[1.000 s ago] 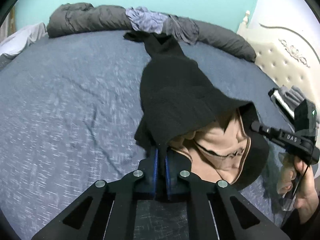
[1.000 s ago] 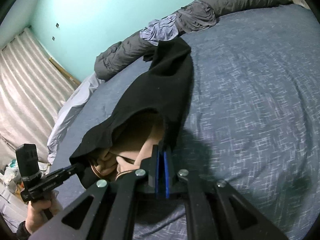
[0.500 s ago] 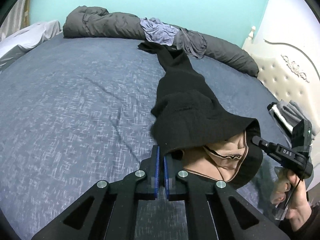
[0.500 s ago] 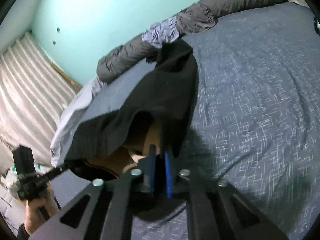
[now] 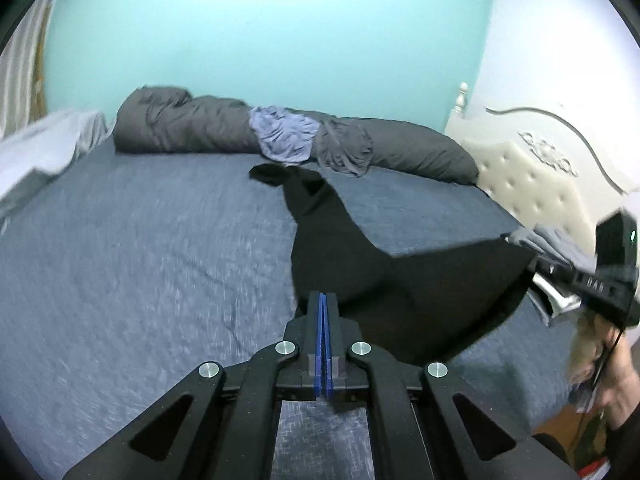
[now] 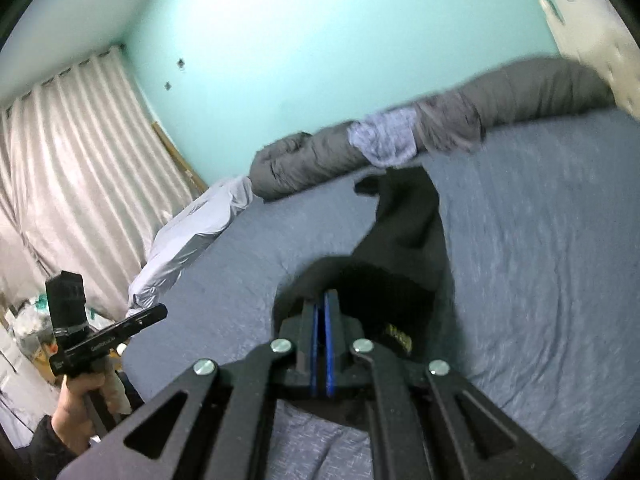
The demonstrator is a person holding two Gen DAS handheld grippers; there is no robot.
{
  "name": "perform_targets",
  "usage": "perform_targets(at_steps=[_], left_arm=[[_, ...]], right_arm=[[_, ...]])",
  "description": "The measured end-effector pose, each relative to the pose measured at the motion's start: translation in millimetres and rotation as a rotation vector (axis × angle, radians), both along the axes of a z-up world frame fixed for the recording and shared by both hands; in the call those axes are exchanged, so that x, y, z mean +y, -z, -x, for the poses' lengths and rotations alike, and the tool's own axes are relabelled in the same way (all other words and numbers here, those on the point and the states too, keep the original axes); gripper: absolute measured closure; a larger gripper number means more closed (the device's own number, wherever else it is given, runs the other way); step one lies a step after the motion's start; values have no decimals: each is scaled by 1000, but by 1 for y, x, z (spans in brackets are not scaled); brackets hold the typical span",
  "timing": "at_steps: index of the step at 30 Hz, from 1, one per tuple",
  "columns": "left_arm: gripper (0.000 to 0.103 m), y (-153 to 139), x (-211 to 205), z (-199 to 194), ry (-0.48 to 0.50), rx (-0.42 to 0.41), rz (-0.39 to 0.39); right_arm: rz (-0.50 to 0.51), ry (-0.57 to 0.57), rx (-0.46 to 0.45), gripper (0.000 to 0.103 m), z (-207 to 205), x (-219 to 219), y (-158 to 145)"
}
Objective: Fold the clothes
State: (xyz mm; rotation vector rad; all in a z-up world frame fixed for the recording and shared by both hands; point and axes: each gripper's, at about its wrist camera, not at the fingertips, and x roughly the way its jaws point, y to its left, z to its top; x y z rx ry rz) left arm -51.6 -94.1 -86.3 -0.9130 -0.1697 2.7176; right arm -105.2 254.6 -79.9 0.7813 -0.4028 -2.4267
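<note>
A black garment trails from the far clothes pile across the bed and hangs raised at its near end. My right gripper is shut on its edge, with cloth draped round the fingertips and a yellow label just beside them. In the left wrist view, the right gripper holds the garment's right corner up. My left gripper is shut with its blue pads flat together. The black cloth lies just beyond its tips. In the right wrist view, the left gripper shows no cloth at its tip.
The blue bedspread spreads wide to the left. A rolled grey duvet with a lilac garment lines the far edge. The cream headboard is at the right. Curtains and a white sheet are at the bed's left side.
Both grippers rose and drew apart, lifting the garment's near end. The tan lining is hidden now. The left pads, earlier pinching the cloth, are now flat together with a bare tip.
</note>
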Motion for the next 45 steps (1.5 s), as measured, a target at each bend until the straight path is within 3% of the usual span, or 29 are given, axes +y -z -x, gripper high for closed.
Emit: perform_targets(at_steps=[5, 12, 15, 17, 22, 25, 27, 29, 35, 40, 41, 45], left_arm=[[103, -15, 0, -20, 25, -16, -30], [103, -26, -1, -48, 39, -19, -43], [103, -30, -2, -52, 45, -16, -54], [103, -28, -2, -53, 51, -25, -60], [102, -15, -4, -56, 67, -57, -78], [100, -4, -9, -58, 67, -78, -68], [90, 4, -14, -59, 63, -96, -58], [87, 12, -19, -59, 58, -114, -52], [86, 35, -38, -57, 33, -156, -61], [77, 49, -44, -55, 28, -180, -68], [72, 52, -42, -54, 32, -186, -70], [57, 61, -23, -51, 82, -206, -77]], right_arm=[[-78, -16, 45, 101, -19, -7, -41], [-103, -14, 129, 101, -52, 9, -104], [-163, -28, 194, 101, -65, 5, -138], [-199, -51, 189, 101, -67, -4, -147], [-304, -137, 77, 101, -52, -44, -103], [-288, -167, -10, 101, -42, -60, -64], [-304, -201, -68, 101, -37, -73, -36], [-318, -227, -111, 100, -32, -86, -8], [-306, -274, -280, 96, -17, -102, 60], [-255, -252, -256, 81, -23, -72, 53], [-234, -236, -254, 70, -23, -62, 49], [-191, -115, -262, 65, -22, -10, 45]])
